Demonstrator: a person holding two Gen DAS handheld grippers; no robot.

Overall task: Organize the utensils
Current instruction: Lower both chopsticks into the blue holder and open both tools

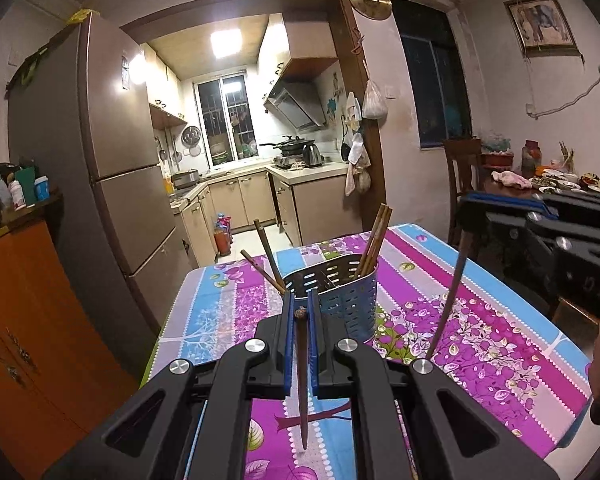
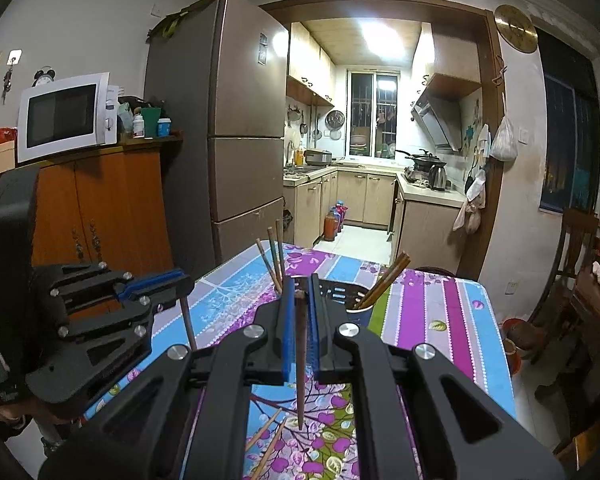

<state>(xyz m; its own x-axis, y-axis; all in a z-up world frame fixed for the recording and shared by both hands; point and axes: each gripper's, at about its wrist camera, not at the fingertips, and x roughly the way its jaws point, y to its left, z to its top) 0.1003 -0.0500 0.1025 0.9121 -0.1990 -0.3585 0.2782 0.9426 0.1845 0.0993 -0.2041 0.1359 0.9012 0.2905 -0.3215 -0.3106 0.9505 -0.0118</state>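
Left hand-held gripper [image 1: 300, 312] clamped on a dark chopstick [image 1: 302, 380] – tip hanging down over the surface [image 1: 500, 320]. Right hand-held gripper [image 2: 299, 292] likewise pinches its own chopstick [image 2: 301, 368]. Perforated utensil holder [image 1: 348, 300] stands just ahead, chopsticks inside.

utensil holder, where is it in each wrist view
Left wrist view: the utensil holder stands centre frame on the floral tablecloth, just beyond the left gripper, with chopsticks sticking up from it.
Right wrist view: the holder is mostly hidden behind the right gripper, just right of centre; only its dark perforated rim shows.
Shared landmark: the fridge beside the kitchen doorway.
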